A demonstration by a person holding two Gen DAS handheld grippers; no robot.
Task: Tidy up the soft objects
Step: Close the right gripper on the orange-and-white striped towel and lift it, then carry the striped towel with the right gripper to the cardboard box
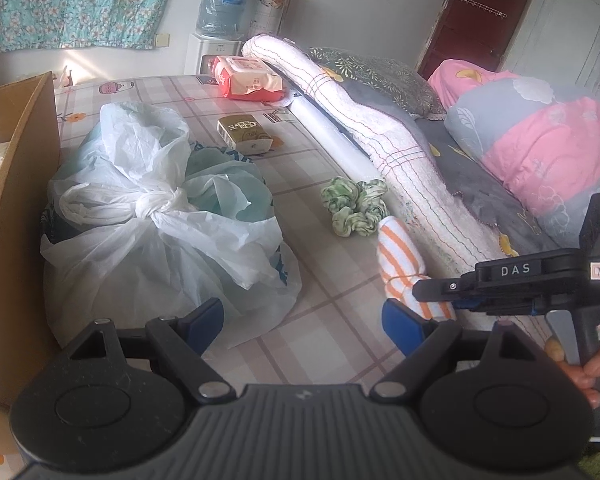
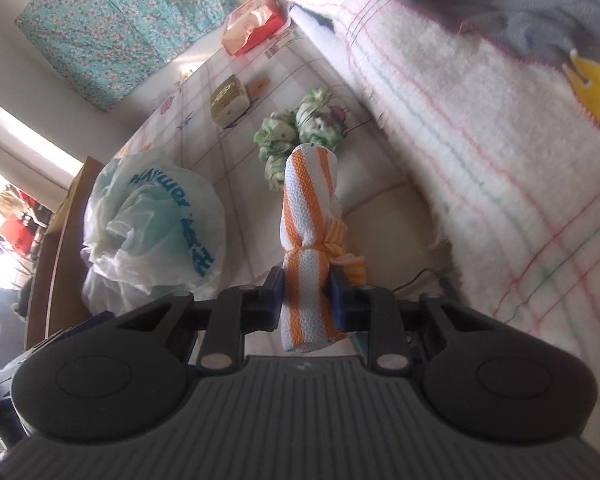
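R gripper (image 2: 306, 300) tilts down, jaws clamped on the striped towel roll (image 2: 308, 240) near the bed's (image 1: 320, 320) blanket-side edge, just beside the green cloth (image 1: 354, 206). L gripper (image 1: 304, 322) angled down, jaws wide apart, nothing between, by the plastic bag (image 1: 160, 220).

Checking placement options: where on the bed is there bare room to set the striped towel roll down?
Bare checked sheet lies between the tied plastic bag and the orange-striped towel roll, and further back between the gold box and the green scrunchies. It is crowded beside the folded white blanket and against the cardboard box.
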